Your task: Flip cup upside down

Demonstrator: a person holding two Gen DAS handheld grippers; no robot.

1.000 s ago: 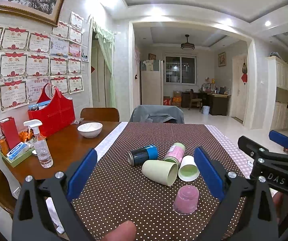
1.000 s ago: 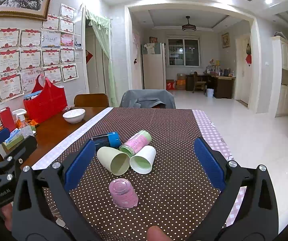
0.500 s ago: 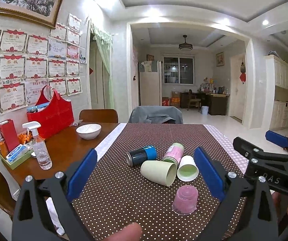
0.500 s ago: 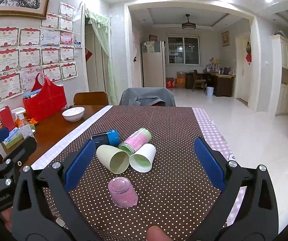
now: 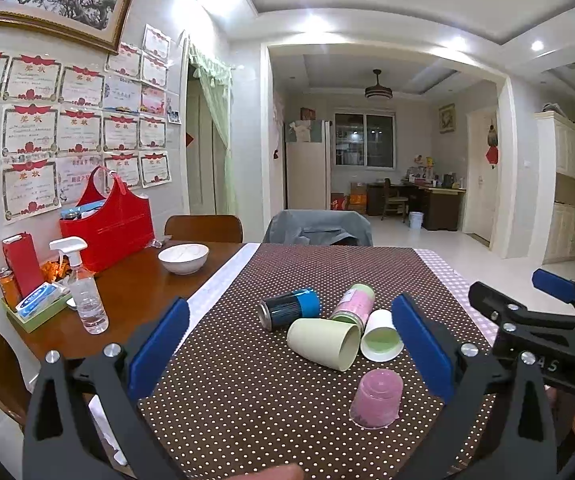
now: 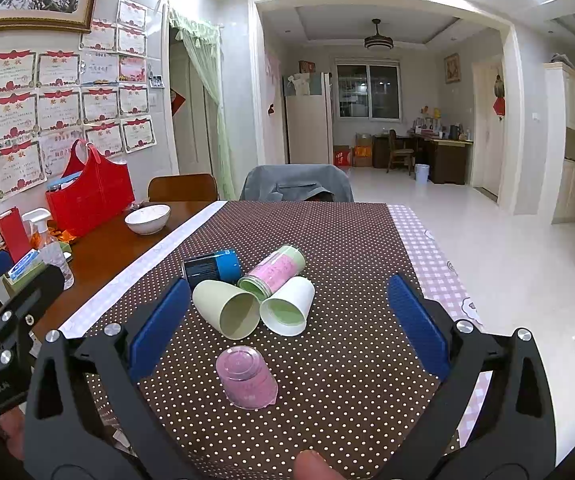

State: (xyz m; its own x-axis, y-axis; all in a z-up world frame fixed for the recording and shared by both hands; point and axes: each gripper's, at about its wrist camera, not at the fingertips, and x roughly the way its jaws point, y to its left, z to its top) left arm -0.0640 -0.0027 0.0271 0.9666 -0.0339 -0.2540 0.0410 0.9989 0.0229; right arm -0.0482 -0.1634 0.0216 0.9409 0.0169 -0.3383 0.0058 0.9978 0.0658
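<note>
A pink cup (image 5: pixel 377 398) stands upside down on the dotted brown cloth; it also shows in the right wrist view (image 6: pixel 246 376). Behind it lie a pale green cup (image 5: pixel 323 342) (image 6: pixel 226 308) and a white cup (image 5: pixel 381 340) (image 6: pixel 288 306) on their sides, mouths toward me, with a blue can (image 5: pixel 289 312) (image 6: pixel 212 266) and a pink and green bottle (image 5: pixel 353 304) (image 6: pixel 272 272). My left gripper (image 5: pixel 289 350) is open and empty, near the cups. My right gripper (image 6: pixel 287 328) is open and empty too, and shows in the left wrist view (image 5: pixel 543 320).
A white bowl (image 5: pixel 183 258), a spray bottle (image 5: pixel 85 292), a red bag (image 5: pixel 109 226) and a tray of small items (image 5: pixel 33 306) are on the bare wood at the left. A chair with grey cloth (image 5: pixel 317 230) stands at the far end. The table edge runs along the right (image 6: pixel 439 264).
Both grippers have drifted slightly; the view has tilted up a little. The cups have not moved.
</note>
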